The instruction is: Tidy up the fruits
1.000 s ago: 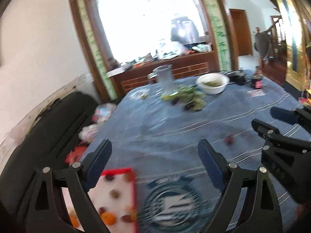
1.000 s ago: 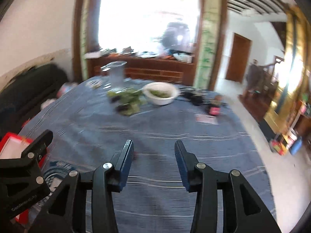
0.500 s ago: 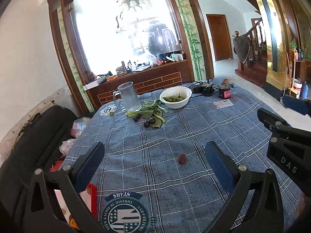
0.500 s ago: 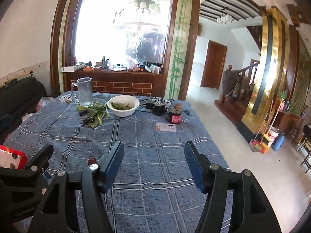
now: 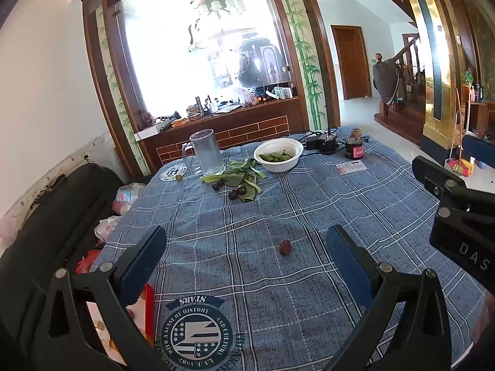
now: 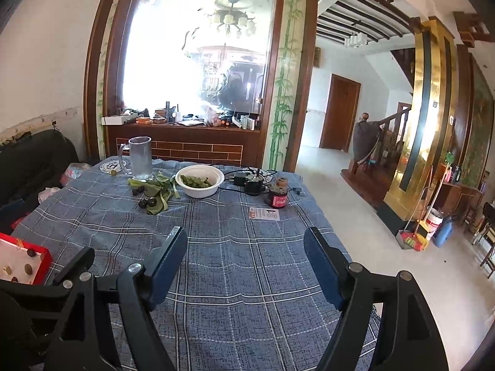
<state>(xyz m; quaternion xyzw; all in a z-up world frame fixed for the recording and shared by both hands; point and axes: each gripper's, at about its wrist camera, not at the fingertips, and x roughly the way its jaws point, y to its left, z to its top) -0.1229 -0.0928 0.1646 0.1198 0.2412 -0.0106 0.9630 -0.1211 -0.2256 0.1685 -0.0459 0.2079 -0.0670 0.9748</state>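
Blue plaid tablecloth (image 5: 309,204) over the whole table. Left gripper (image 5: 246,256) above the near edge, jaws spread wide, nothing between the pads. Right gripper (image 6: 246,259) beside it, jaws apart and just been opening, only bare cloth between them.

One reddish fruit (image 5: 285,247) alone on the cloth, ahead of the left gripper and between the lines of its fingers, touching neither; nothing in the way. Hidden in the right wrist view.

Red-rimmed tray (image 6: 41,264) at the near left corner, largely hidden behind the left gripper; several small round fruits inside, at least three visible from the right wrist view, exact count unclear.

Farther back, three dark fruits (image 5: 232,190) beside and partly on a heap of green leaves (image 5: 244,179). Just behind the leaves, one clear glass mug (image 5: 206,152), upright. To its right, one white bowl (image 5: 278,154) with green pods inside. Then a black device with cables (image 5: 323,143), one small red jar (image 5: 355,148), one printed card (image 5: 351,166) flat on the cloth. One tiny greenish fruit (image 5: 178,178) by the mug's handle.

Dark sofa (image 5: 52,216) along the left, plastic bags (image 5: 123,194) on it against the table edge.
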